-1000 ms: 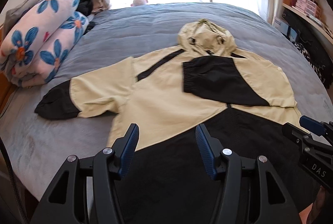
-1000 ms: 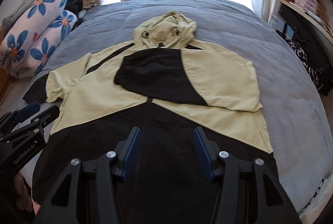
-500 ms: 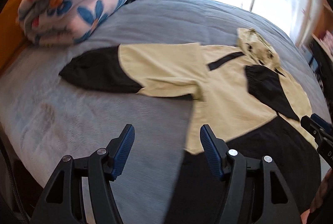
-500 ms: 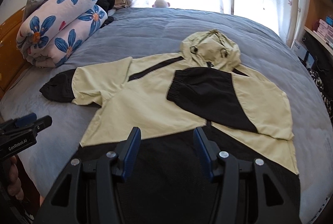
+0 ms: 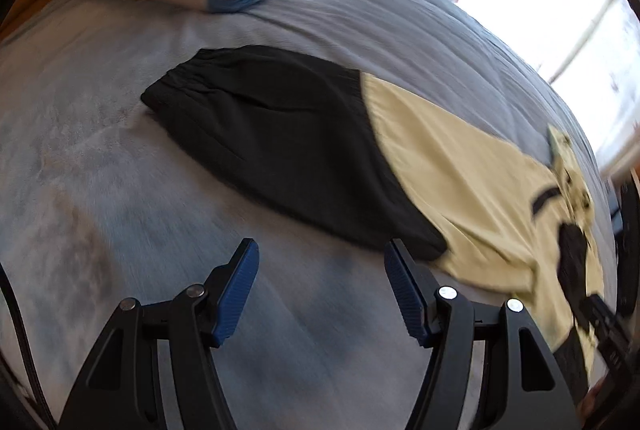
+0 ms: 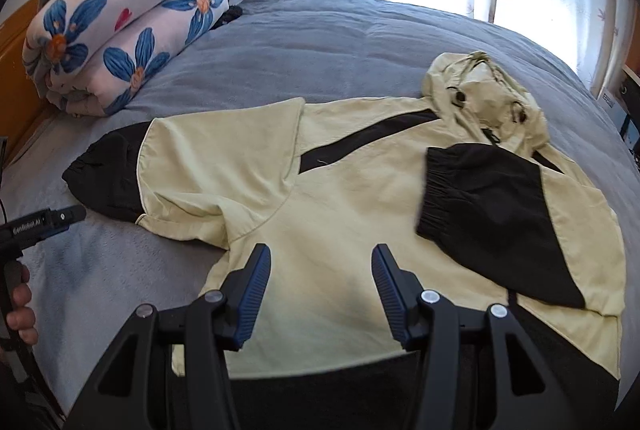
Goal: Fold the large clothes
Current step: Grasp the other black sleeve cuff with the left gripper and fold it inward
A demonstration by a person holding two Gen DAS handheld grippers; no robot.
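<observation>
swinging my left gripper (image 5: 320, 286) across the bed (image 5: 120, 158), i've gone from looking down on the jacket's hem a second ago to hanging over the outstretched sleeve (image 5: 280, 146), its black cuff end lying flat on the grey cover just ahead of my fingers. those fingers stand apart with only bare bedding between them; they spread a little wider on the way over and hold nothing. my right gripper (image 6: 320, 280) has shifted the same way, and now sits above the pale chest panel of the jacket (image 6: 360, 190), fingers apart and empty, not touching the cloth as far as i can tell. the jacket lies spread face up in the middle of the bed, hood (image 6: 484, 98) toward the window, the other sleeve (image 6: 492, 214) already folded across the chest. so i judge one sleeve is done and this one is next: i'd take the black cuff and carry it inward. the rolled floral blanket (image 6: 120, 30) sits clear of it.
</observation>
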